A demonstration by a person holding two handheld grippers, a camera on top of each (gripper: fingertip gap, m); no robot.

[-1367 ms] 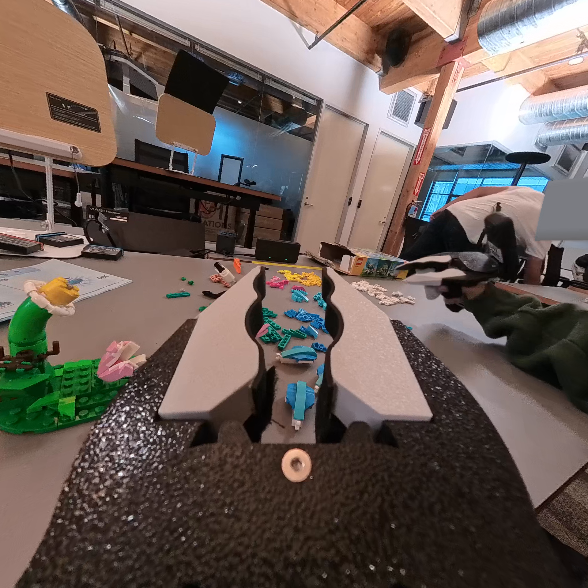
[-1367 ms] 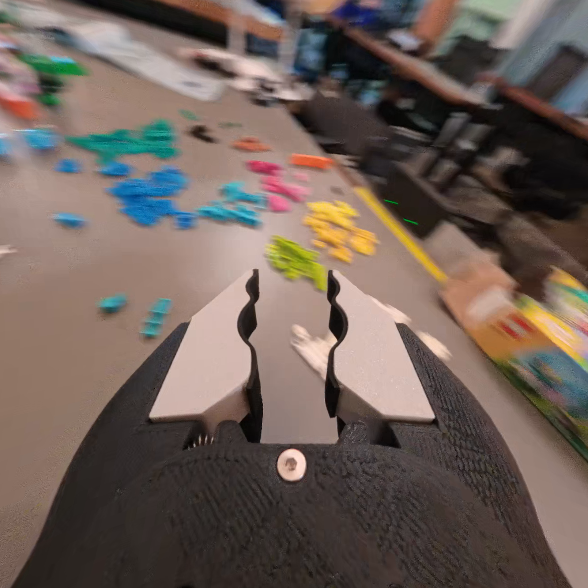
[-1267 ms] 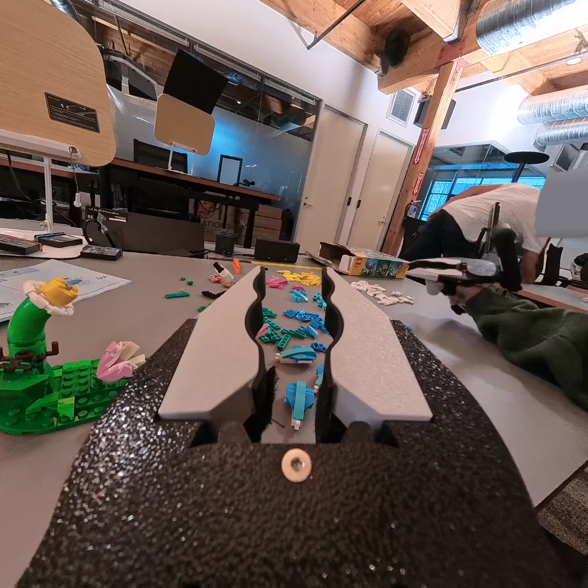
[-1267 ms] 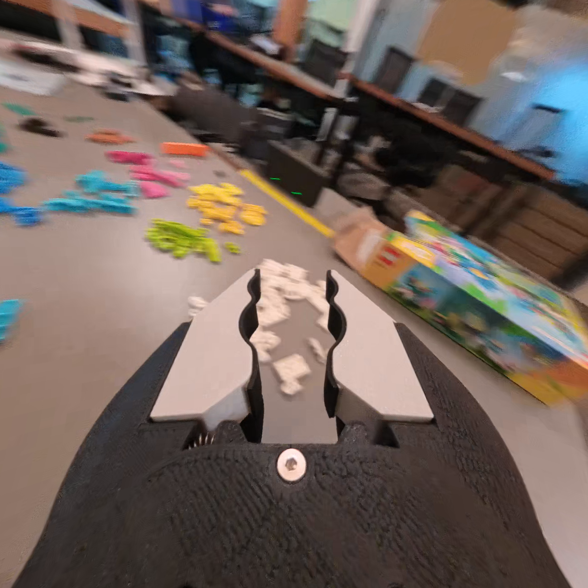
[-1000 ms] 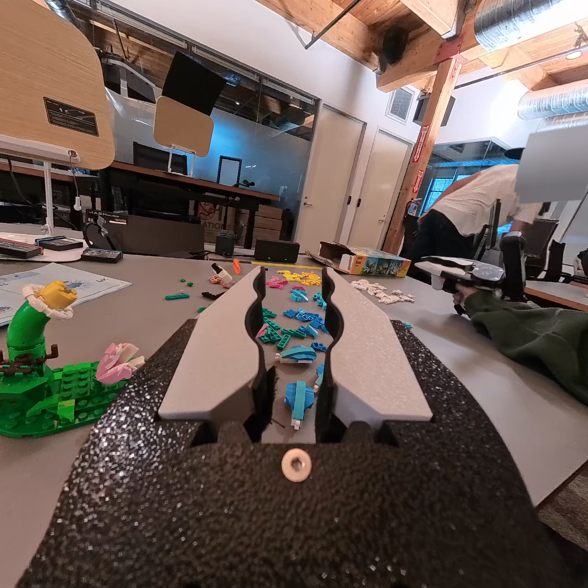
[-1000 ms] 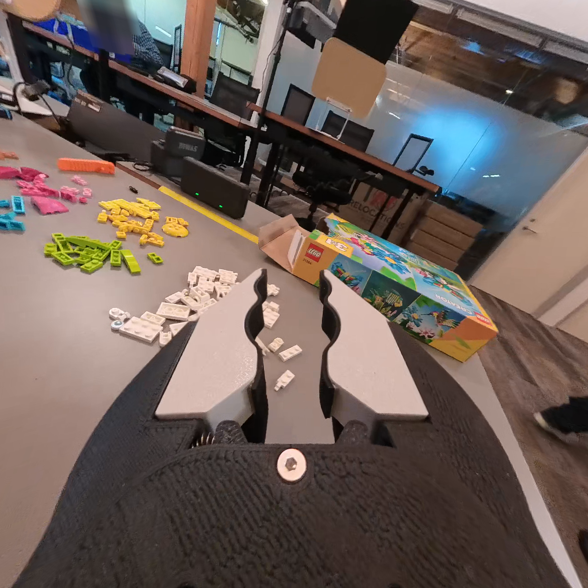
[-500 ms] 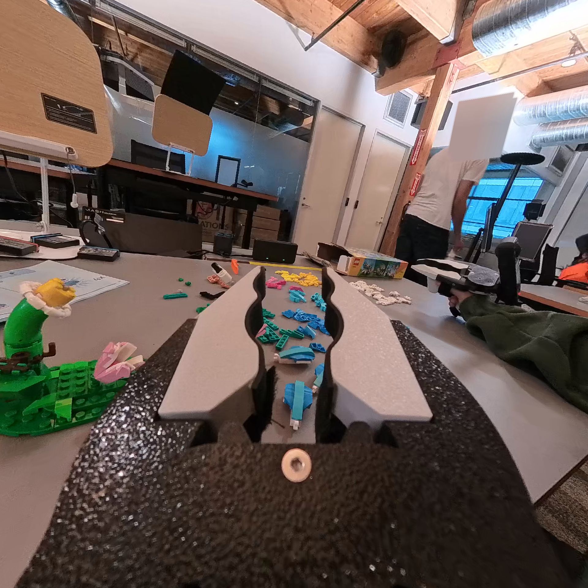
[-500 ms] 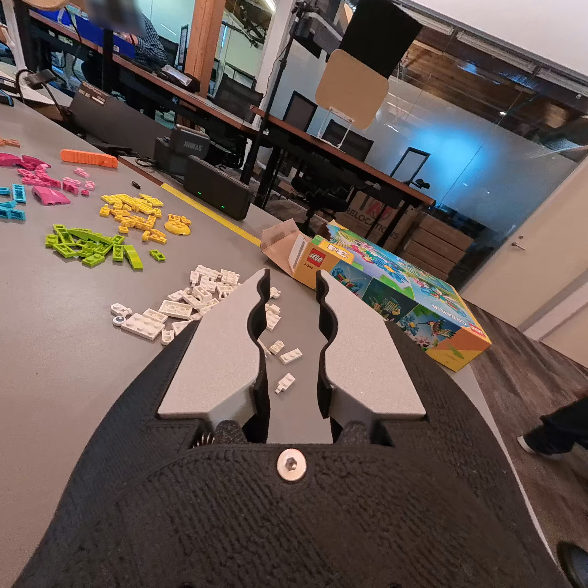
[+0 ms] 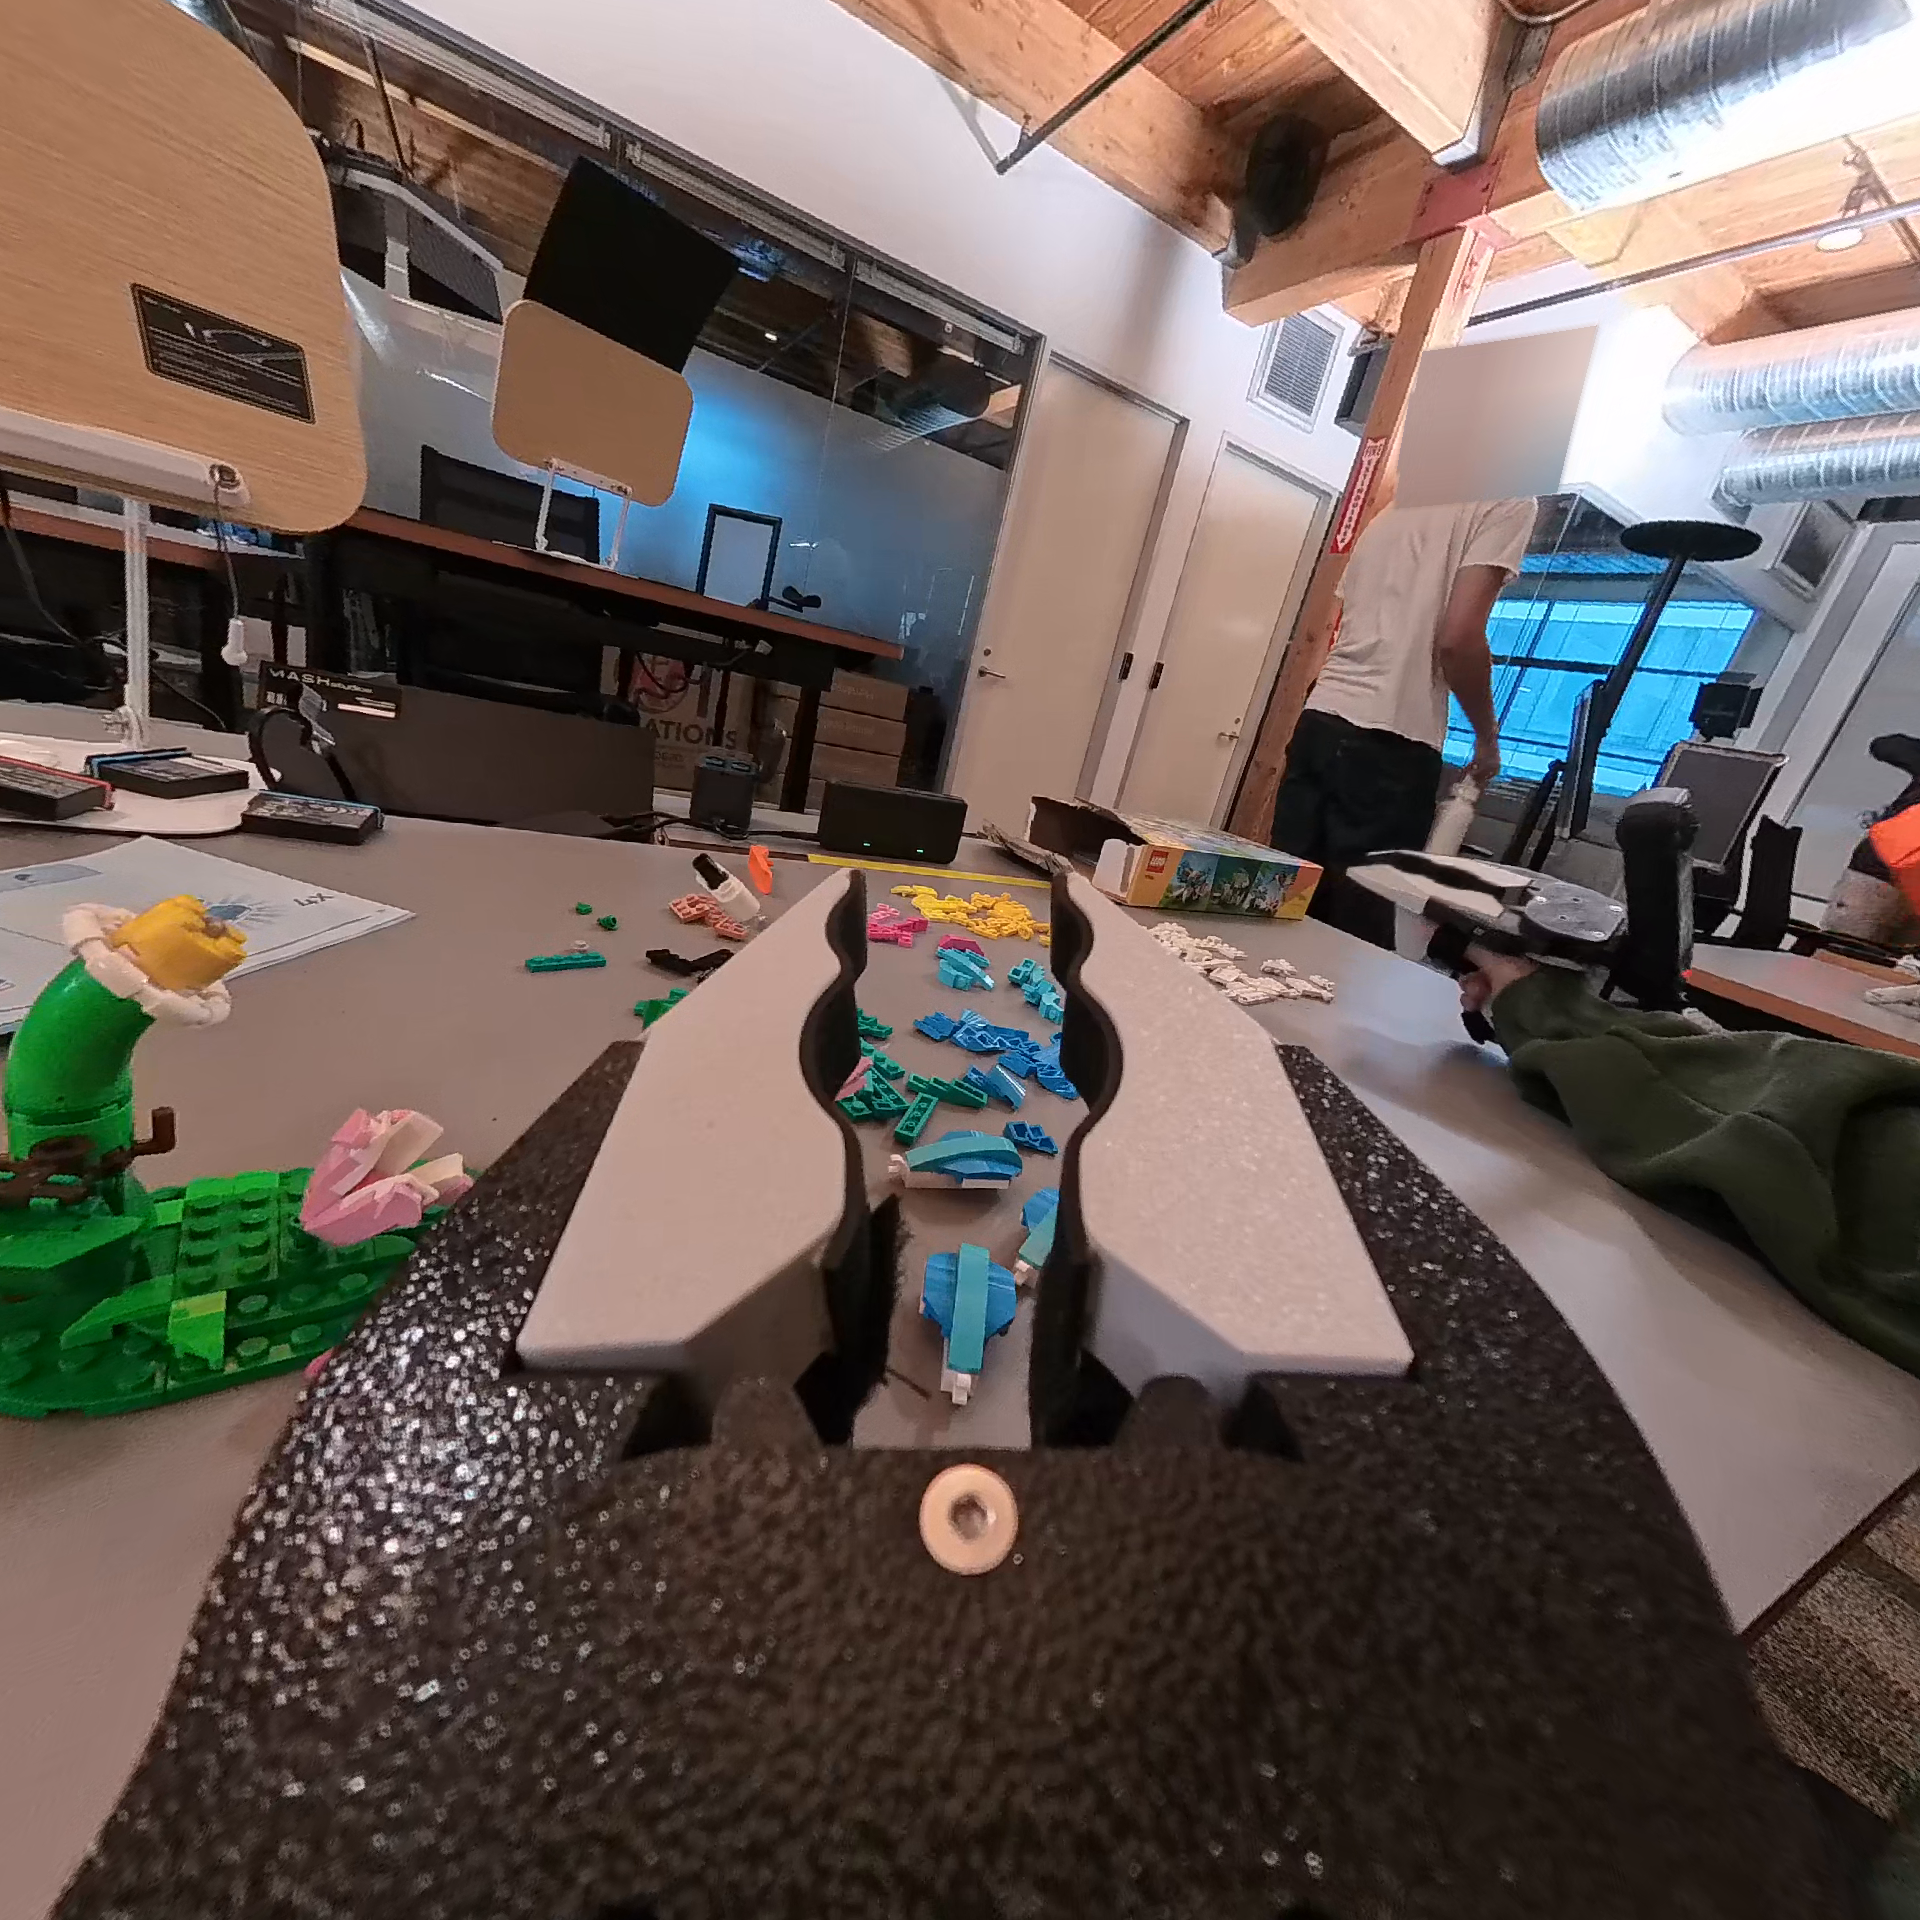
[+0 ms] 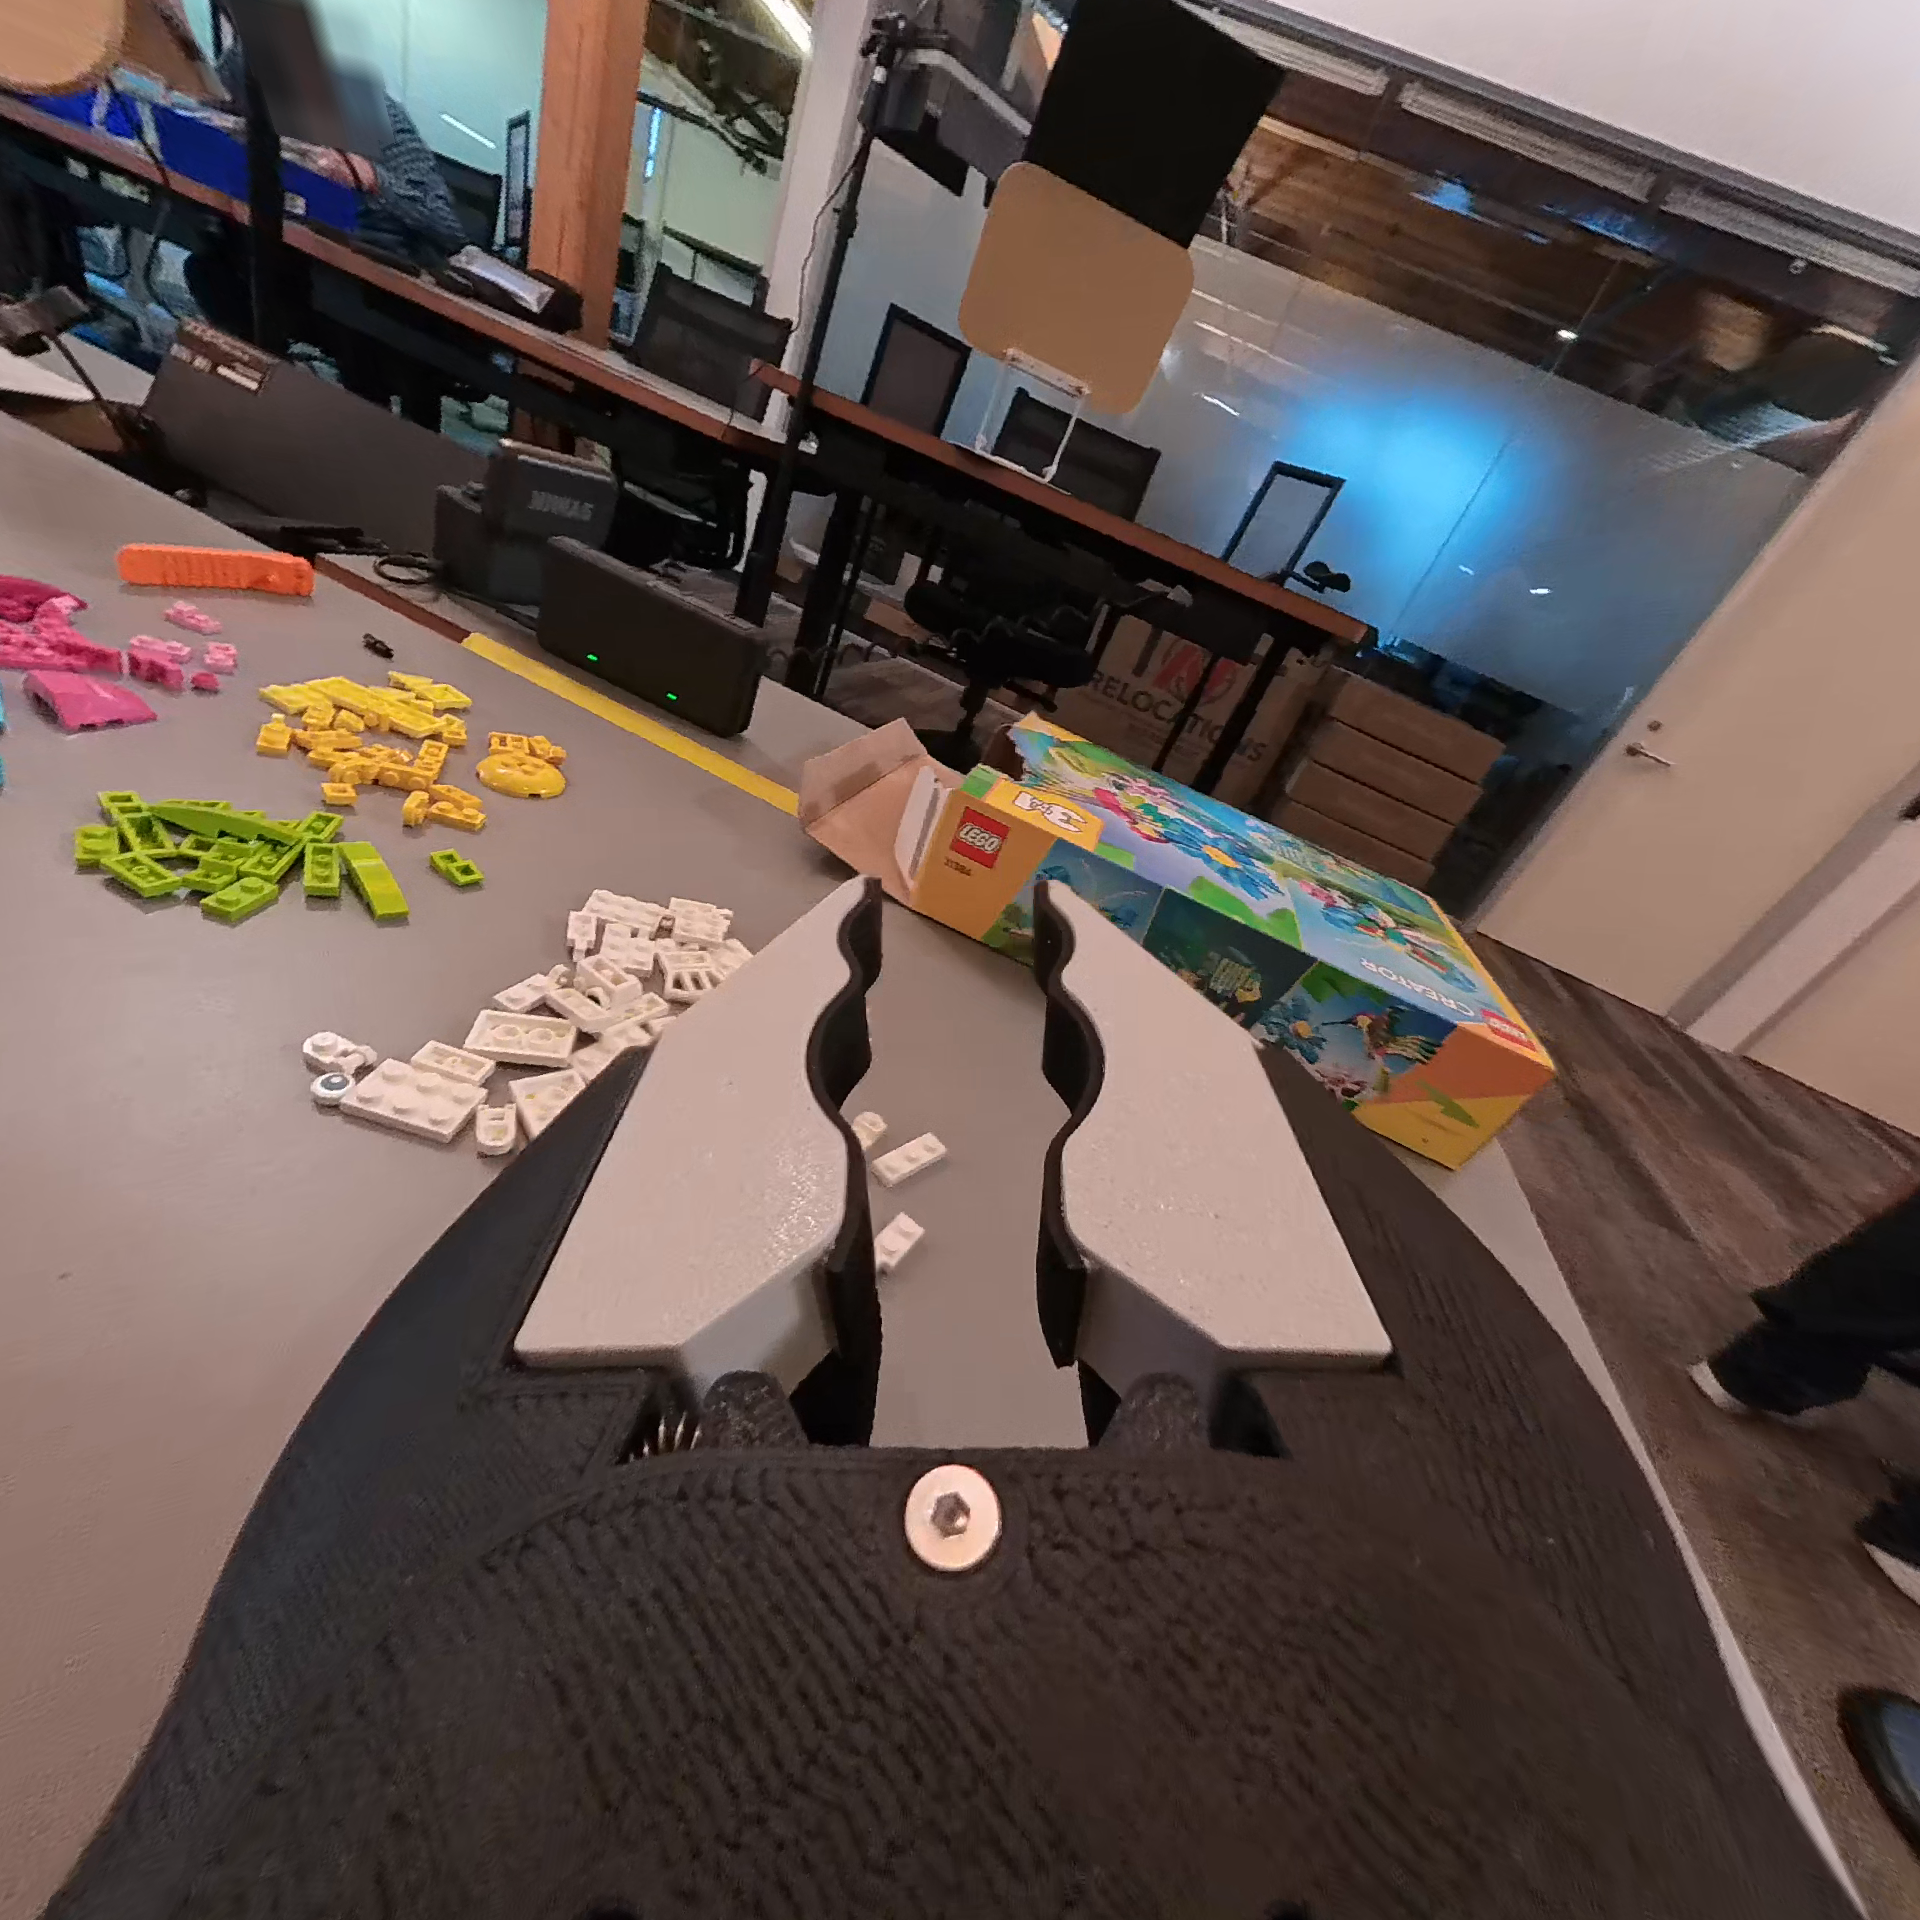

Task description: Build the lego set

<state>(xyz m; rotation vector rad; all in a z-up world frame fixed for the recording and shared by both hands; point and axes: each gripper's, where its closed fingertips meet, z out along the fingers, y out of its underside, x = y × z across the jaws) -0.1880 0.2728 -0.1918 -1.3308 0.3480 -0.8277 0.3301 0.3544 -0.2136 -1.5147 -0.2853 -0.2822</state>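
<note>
Office backdrop behind a grey table [image 9: 436, 1049]

A person [image 9: 1392, 665] in a white shirt stands by a wooden post [image 9: 1351, 582]; a black charger box [image 10: 649, 649] sits at the table's far edge, near stacked cardboard boxes [image 10: 1382, 790].

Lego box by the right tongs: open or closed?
Open. The Lego box lies flat on the table, its brown end flap folded outward. Whether anything is inside cannot be told.

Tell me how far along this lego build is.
Done: green base with stem, yellow flower head and pink bloom. In hand: nothing; left hand-held gripper and right hand-held gripper both open. Left: sorted blue pieces, white pieces, yellow pieces remain loose.
</note>
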